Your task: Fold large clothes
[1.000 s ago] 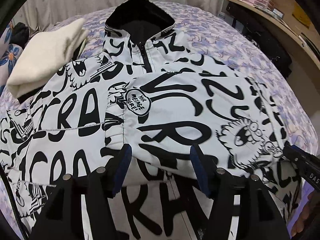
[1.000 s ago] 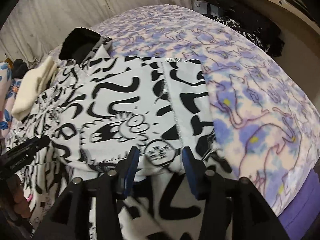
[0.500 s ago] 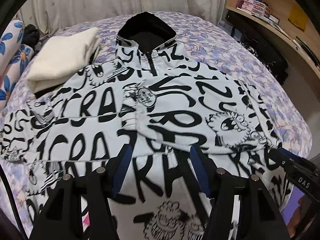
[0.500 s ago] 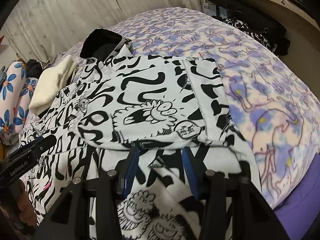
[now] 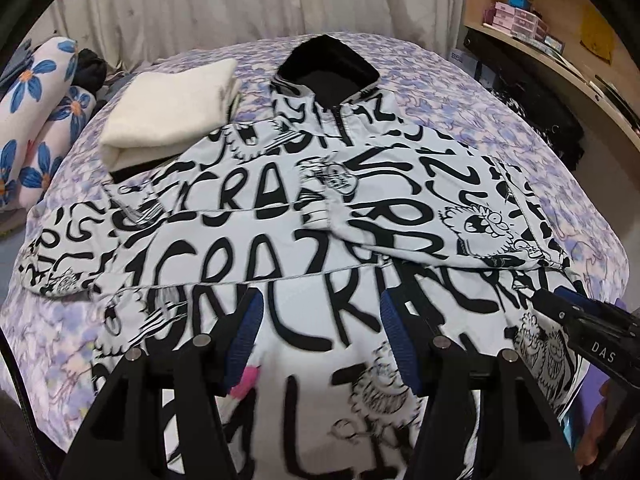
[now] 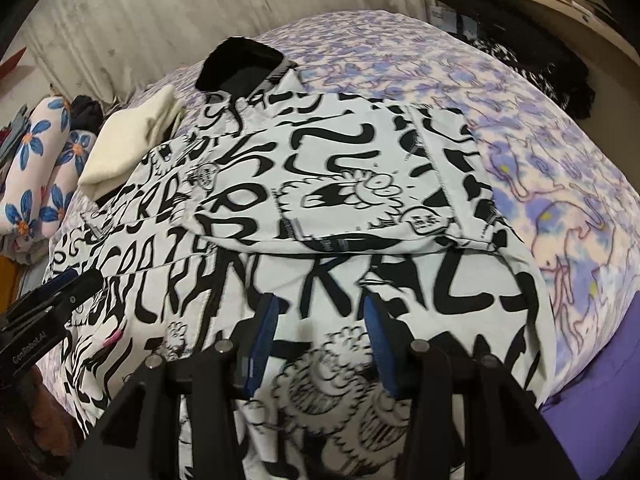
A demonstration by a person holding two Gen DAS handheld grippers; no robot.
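A white jacket [image 5: 280, 256] covered in black graffiti lettering lies flat on the bed, its black collar [image 5: 328, 68] at the far end. One sleeve [image 5: 432, 216] is folded across the chest, also clear in the right wrist view as sleeve [image 6: 340, 196]. My left gripper [image 5: 320, 320] hovers over the lower body of the jacket, open, with nothing between its blue pads. My right gripper [image 6: 320, 320] hangs open over the jacket's lower right part near the hem [image 6: 536, 320]. Each gripper shows at the edge of the other's view: right gripper [image 5: 560, 308], left gripper [image 6: 60, 292].
The bed carries a purple-blue patterned blanket [image 6: 560, 184]. A folded cream garment [image 5: 172, 120] lies left of the collar, touching the jacket's shoulder. Floral rolled pillows [image 5: 36, 120] sit at the far left. A wooden shelf [image 5: 560, 64] with dark items below stands to the right.
Both grippers have drawn back from the folded sleeve toward the hem and risen a little, so more of the jacket shows. The jaws kept their width. The jacket lies as before.
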